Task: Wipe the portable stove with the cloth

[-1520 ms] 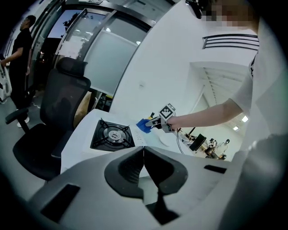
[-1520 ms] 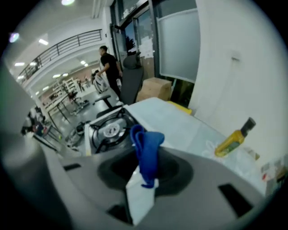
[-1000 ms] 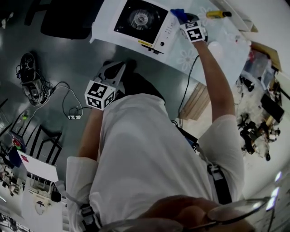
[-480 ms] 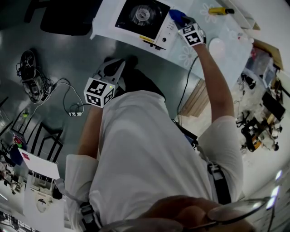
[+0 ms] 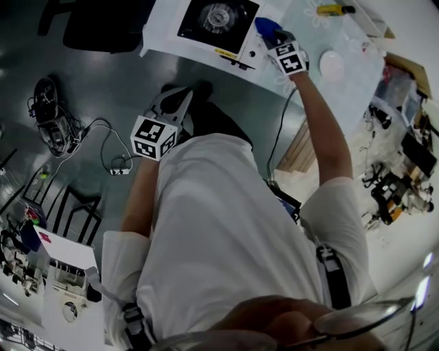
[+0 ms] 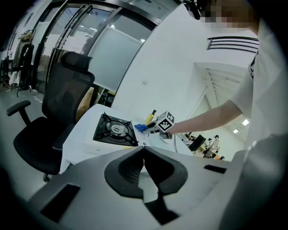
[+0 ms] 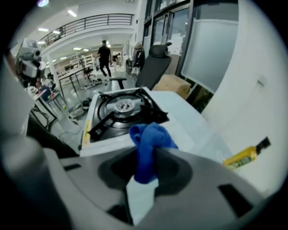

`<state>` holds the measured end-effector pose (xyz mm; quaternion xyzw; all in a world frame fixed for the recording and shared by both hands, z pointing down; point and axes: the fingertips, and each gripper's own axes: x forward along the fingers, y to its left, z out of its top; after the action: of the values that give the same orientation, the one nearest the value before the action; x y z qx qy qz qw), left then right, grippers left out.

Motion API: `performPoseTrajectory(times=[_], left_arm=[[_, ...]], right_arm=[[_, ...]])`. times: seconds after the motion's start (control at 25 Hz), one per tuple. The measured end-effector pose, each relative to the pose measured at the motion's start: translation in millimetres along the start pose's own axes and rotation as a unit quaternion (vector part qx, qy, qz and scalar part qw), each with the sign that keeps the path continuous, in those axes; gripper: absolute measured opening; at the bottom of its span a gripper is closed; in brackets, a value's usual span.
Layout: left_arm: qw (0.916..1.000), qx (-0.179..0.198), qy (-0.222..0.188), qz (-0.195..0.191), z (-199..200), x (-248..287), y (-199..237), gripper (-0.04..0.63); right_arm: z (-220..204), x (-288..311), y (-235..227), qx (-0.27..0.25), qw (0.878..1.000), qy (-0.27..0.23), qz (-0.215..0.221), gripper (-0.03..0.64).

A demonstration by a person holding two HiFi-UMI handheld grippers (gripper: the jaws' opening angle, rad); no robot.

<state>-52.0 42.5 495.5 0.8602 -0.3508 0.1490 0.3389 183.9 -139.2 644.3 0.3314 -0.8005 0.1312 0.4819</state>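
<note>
The portable stove (image 5: 218, 15) is white with a black burner and sits on the white table at the top of the head view. My right gripper (image 5: 272, 38) is shut on a bunched blue cloth (image 5: 266, 27), just off the stove's right end by its control panel. In the right gripper view the cloth (image 7: 148, 141) stands up between the jaws, with the stove (image 7: 121, 110) right behind it. My left gripper (image 5: 180, 99) hangs below the table edge, away from the stove. Its jaws meet with nothing between them (image 6: 143, 150).
A black office chair (image 5: 96, 24) stands left of the table. A yellow bottle (image 5: 334, 9) and a white round dish (image 5: 331, 65) lie on the table right of the stove. Cables (image 5: 51, 116) sprawl on the floor at left. People walk far off in the right gripper view.
My right gripper with the blue cloth has edged a little closer to the stove's right end. The left gripper has hardly moved.
</note>
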Motion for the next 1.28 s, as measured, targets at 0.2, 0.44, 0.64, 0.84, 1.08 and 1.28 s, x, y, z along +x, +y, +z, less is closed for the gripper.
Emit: performPoseTrajectory(times=[0.2, 0.44, 0.64, 0.84, 1.08, 1.28], left_arm=[[1.0000, 0.006, 0.001, -0.004, 0.0, -6.4, 0.7, 0.032], [0.9999, 0.010, -0.001, -0.010, -0.4, -13.0, -1.3, 0.032], [0.9998, 0.014, 0.000, -0.017, -2.0, -20.2, -3.8, 0.034], [0.9995, 0.021, 0.000, -0.023, -2.4, -29.2, -4.0, 0.034], [0.9992, 0.027, -0.003, -0.028, -1.2, -43.7, -1.5, 0.032], [0.9988, 0.034, -0.004, -0.034, -0.2, -51.3, 1.2, 0.033]], right_arm=[[-7.3, -4.3, 17.0, 0.038, 0.999, -0.009, 0.003, 0.112], [-16.6, -13.2, 35.0, 0.075, 0.997, -0.016, 0.004, 0.112], [-25.8, -20.0, 52.4, 0.108, 0.994, -0.023, 0.000, 0.112], [-33.0, -27.1, 73.3, 0.137, 0.990, -0.025, -0.003, 0.112], [-40.3, -35.5, 99.4, 0.153, 0.988, -0.020, -0.005, 0.112], [-44.6, -40.2, 115.9, 0.158, 0.987, -0.013, -0.004, 0.112]])
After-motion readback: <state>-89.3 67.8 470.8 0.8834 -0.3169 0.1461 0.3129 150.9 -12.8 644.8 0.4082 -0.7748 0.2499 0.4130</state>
